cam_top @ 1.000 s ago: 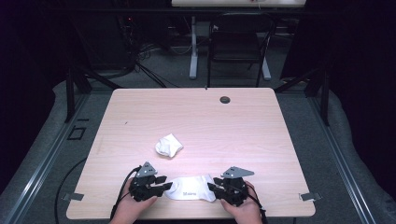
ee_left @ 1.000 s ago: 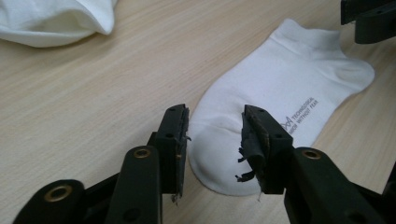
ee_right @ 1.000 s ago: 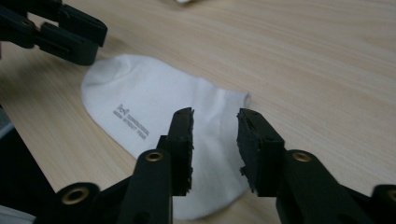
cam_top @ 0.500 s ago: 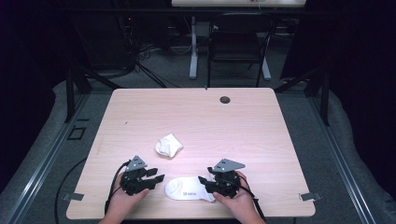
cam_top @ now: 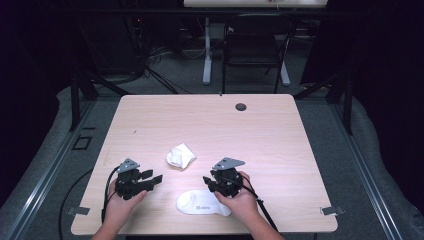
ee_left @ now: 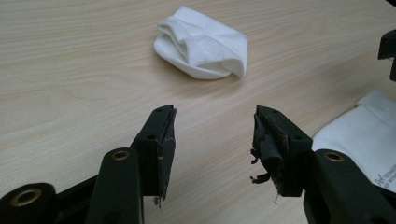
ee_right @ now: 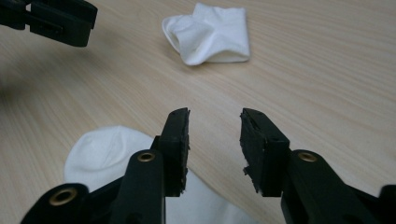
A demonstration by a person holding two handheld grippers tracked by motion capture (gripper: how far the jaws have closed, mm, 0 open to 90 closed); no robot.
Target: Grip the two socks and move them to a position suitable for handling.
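A flat white sock (cam_top: 202,202) lies near the table's front edge. A bunched white sock (cam_top: 180,156) sits a little farther in. My left gripper (cam_top: 156,176) hovers left of the flat sock; its jaws have just been opening, with only bare wood between them (ee_left: 214,119). The bunched sock (ee_left: 201,42) lies ahead of it and the flat sock (ee_left: 364,135) to its right. My right gripper (cam_top: 206,181) is over the flat sock's right part. Its jaws (ee_right: 215,121) have just been closing with nothing between them. The flat sock (ee_right: 107,149) lies under its left jaw and the bunched sock (ee_right: 210,32) ahead.
The wooden table (cam_top: 260,140) has a round black grommet (cam_top: 241,106) near its far edge. A dark chair (cam_top: 255,45) and a desk leg stand behind the table. Cables trail from both grippers over the front edge.
The left gripper has drawn away leftward from the flat sock's end. The right gripper has shifted left and slightly up the table. The sock now lies free between the hands.
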